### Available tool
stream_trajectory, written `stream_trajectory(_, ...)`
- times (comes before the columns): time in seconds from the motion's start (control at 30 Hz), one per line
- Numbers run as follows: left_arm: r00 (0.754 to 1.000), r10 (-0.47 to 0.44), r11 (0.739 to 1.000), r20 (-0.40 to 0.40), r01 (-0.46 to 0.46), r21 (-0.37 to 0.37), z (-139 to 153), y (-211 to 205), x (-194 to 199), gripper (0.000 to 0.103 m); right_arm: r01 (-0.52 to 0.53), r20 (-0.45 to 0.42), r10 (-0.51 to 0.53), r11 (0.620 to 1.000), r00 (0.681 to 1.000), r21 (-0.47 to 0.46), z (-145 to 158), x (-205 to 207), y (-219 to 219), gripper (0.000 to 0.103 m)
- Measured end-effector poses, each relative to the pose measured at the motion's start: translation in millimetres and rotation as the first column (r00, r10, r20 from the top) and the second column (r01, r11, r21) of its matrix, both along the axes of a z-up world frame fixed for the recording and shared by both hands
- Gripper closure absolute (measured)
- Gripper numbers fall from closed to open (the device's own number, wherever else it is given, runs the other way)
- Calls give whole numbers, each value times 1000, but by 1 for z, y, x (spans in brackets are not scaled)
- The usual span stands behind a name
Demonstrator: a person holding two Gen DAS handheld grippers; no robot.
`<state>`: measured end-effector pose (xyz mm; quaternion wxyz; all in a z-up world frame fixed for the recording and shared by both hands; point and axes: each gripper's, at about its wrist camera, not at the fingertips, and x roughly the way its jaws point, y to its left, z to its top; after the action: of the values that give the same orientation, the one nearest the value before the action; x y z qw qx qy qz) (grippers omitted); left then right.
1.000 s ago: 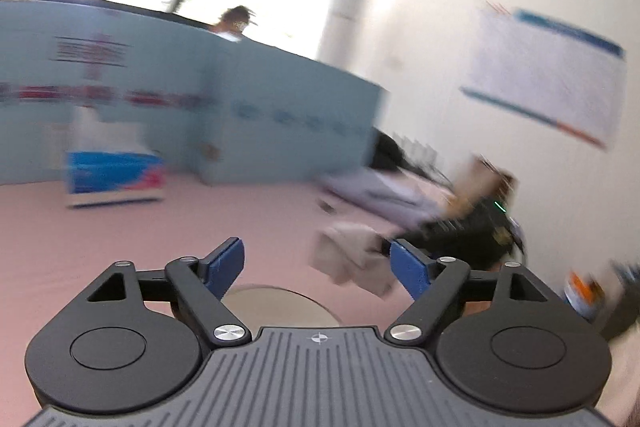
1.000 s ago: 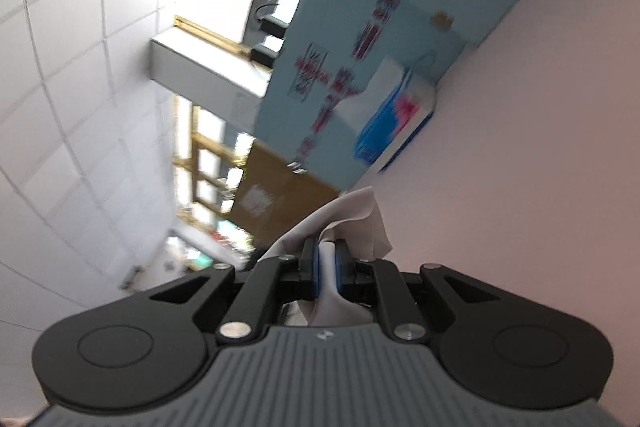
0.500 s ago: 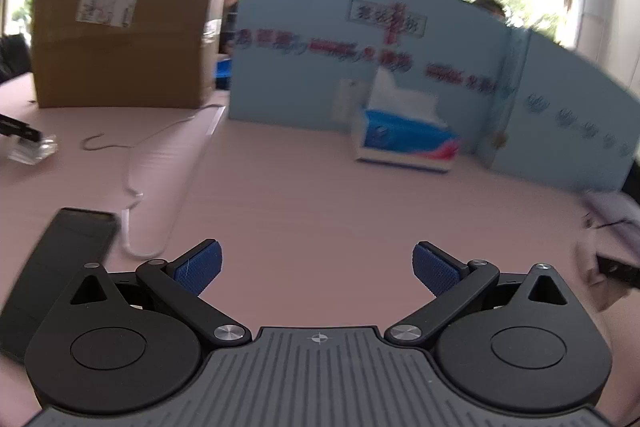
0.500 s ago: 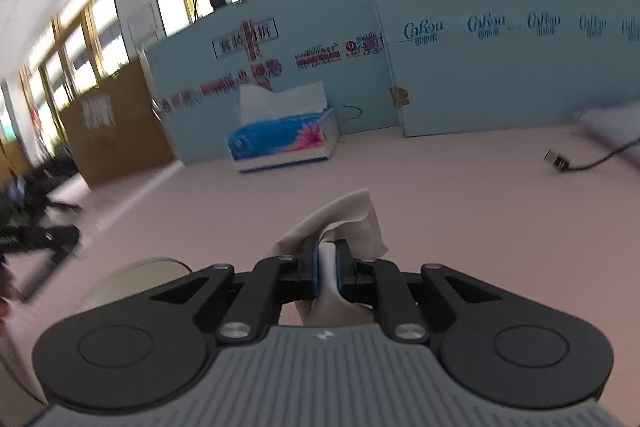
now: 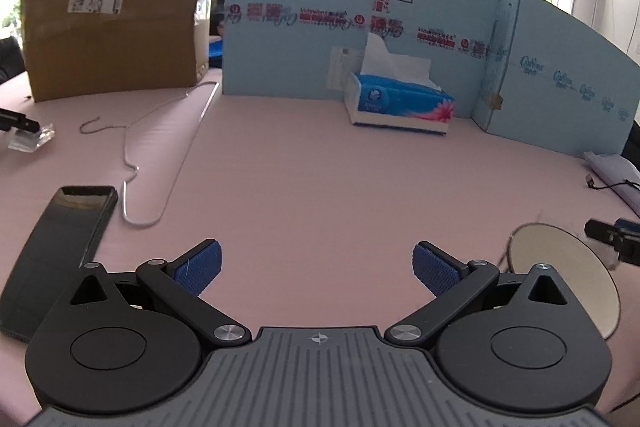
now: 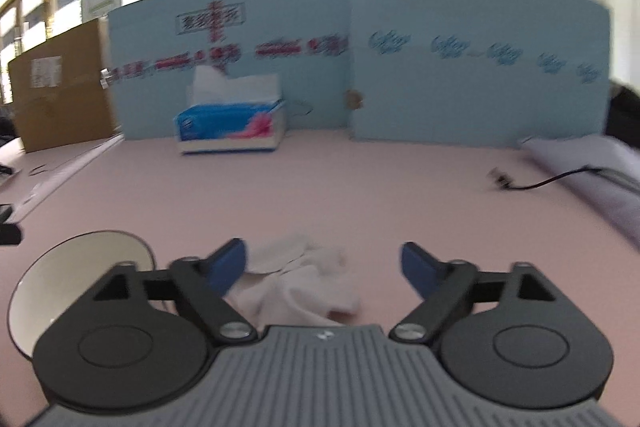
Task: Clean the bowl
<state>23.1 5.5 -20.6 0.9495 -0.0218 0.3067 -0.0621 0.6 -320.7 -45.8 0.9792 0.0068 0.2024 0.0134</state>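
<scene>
1. L gripper [image 5: 317,269]: jaws seen spread wide, nothing btwn the blue pads, only bare pink table [image 5: 320,187] in the gap.
2. R gripper [image 6: 322,265]: jaws opening, seen wide apart; crumpled white tissue [image 6: 296,287] lies on the table btwn them, nearer the left pad [image 6: 226,265]. Whether that pad touches the tissue can't be told (blur). Right pad well clear of it.
3. Bowl [image 6: 76,275] (cream inside, dark rim) is seen at near left in the R wrist view, partly hidden behind the gripper body; the tissue lies just right of it. In the L wrist view the bowl [image 5: 560,275] is at near right, w/ the other gripper's tip [image 5: 612,237] just past its far-right rim.
4. Tissue box [image 5: 398,103] (blue/white, sheet sticking up) is set at the far side, against the light-blue cardboard screen [image 5: 300,39].
5. Brown carton [image 5: 112,23] stands far left; wire hanger [image 5: 160,147] and black phone [image 5: 56,251] lie at left.
6. Black cable [image 6: 552,181] is seen at right, far of the R gripper.
</scene>
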Motion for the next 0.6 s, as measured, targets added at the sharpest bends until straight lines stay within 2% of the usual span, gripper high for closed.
stream_trajectory(0.07,1000,-16,1000,4,16,16,1,-2,-4,0,41,26,-40,999,999,-25,3,-6,0,0)
stream_trajectory(0.17,999,-33,999,0,33,15,2,-4,-8,0,98,6,-98,994,995,-47,7,-8,-1,0)
stream_trajectory(0.23,999,-41,999,9,41,16,1,-5,-13,0,114,-4,-114,993,993,-31,8,-10,-3,0)
stream_trajectory(0.37,999,-34,997,-22,35,69,-3,-11,-14,0,144,-44,-144,990,989,4,8,-12,-7,0)
stream_trajectory(0.5,996,-36,999,-83,39,30,-7,-10,-12,0,165,-112,-159,985,981,42,6,-14,-11,0)
stream_trajectory(0.6,997,-11,999,-72,14,40,-6,-9,-15,0,170,-138,-161,983,977,62,6,-15,-12,0)
